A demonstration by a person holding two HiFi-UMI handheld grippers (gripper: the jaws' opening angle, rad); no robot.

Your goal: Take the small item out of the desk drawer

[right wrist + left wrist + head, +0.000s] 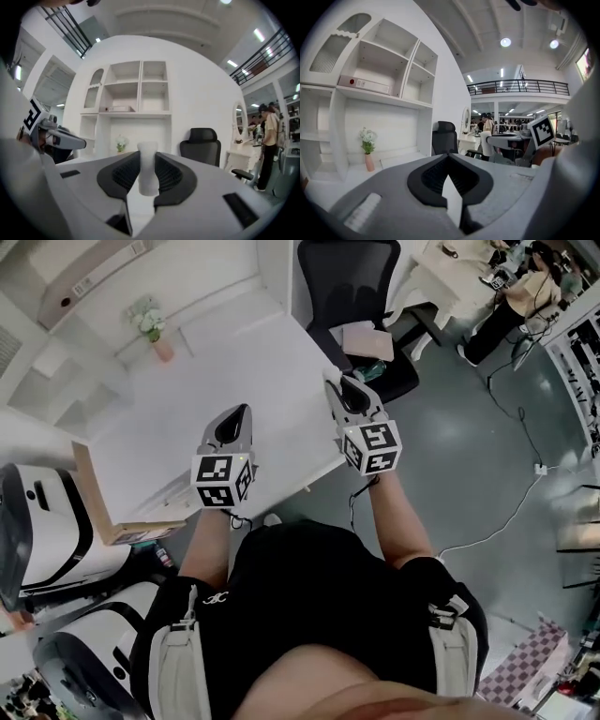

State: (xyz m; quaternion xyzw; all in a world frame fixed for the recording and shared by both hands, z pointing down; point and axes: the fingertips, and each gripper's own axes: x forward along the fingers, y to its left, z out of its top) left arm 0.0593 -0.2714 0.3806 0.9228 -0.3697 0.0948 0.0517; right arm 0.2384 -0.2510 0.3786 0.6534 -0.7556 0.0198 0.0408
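Note:
Both grippers hover over the front part of the white desk (234,362) in the head view. My right gripper (337,382) points away from me, level, and is shut on a small white cylinder-like item (148,171) that stands upright between its black pads (171,176). My left gripper (244,413) is to its left, a little nearer to me. Its jaws (448,157) meet at the tips with nothing between them. I cannot make out the drawer under the desk's front edge (281,486).
A black office chair (361,296) stands at the desk's right end. A pink vase of flowers (155,334) sits at the back by the white shelf unit (379,84). A cardboard box (98,512) and white machines (47,531) are at the left. People stand by far desks (267,136).

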